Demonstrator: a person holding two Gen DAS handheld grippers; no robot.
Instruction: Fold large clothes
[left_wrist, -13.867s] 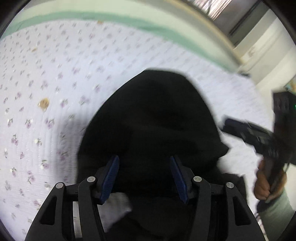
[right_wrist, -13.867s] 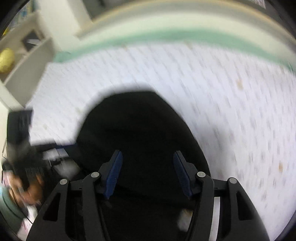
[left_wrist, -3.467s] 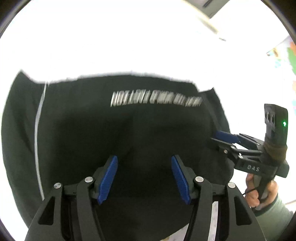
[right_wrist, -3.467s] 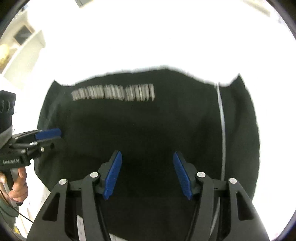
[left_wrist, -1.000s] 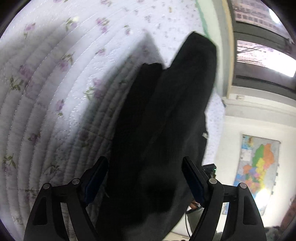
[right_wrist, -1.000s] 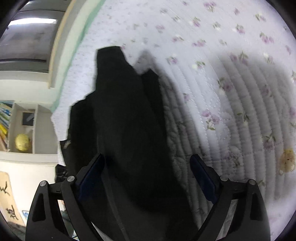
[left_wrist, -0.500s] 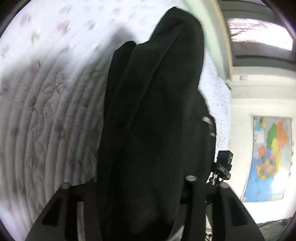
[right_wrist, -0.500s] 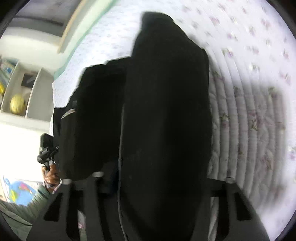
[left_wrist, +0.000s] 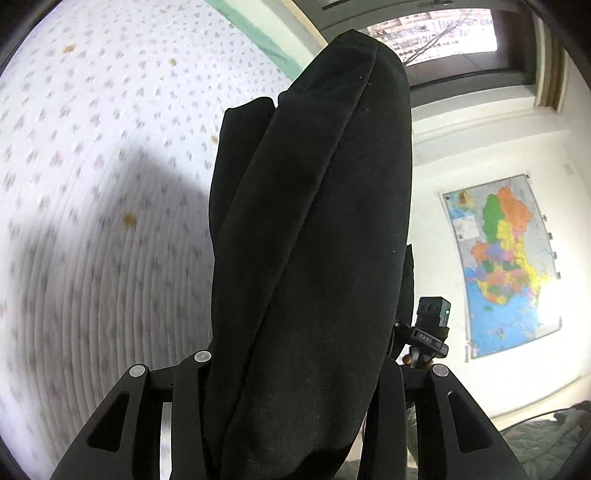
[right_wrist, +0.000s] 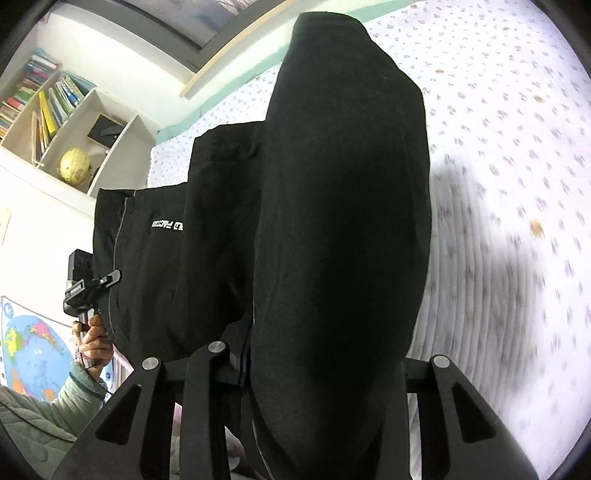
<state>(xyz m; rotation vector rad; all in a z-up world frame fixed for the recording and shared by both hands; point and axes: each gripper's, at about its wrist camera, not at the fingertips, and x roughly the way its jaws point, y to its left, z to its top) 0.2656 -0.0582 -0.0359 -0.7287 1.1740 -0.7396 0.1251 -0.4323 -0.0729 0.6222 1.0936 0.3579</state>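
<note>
Both tongs, left tongs (left_wrist: 291, 373) and right tongs (right_wrist: 325, 369), are pinching the black garment (right_wrist: 343, 206); it is hanging soft and heavy, so gripping along its edge seems wisest.

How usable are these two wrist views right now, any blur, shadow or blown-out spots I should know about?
Left wrist view: the floral quilt is motion-smeared toward the lower left, a broad shadow falls across it, and the black garment hides the left gripper's fingers. Right wrist view: the quilt blurs at right, the garment is near-featureless black apart from sharp white lettering; fisheye bending curves the bookshelf.
</note>
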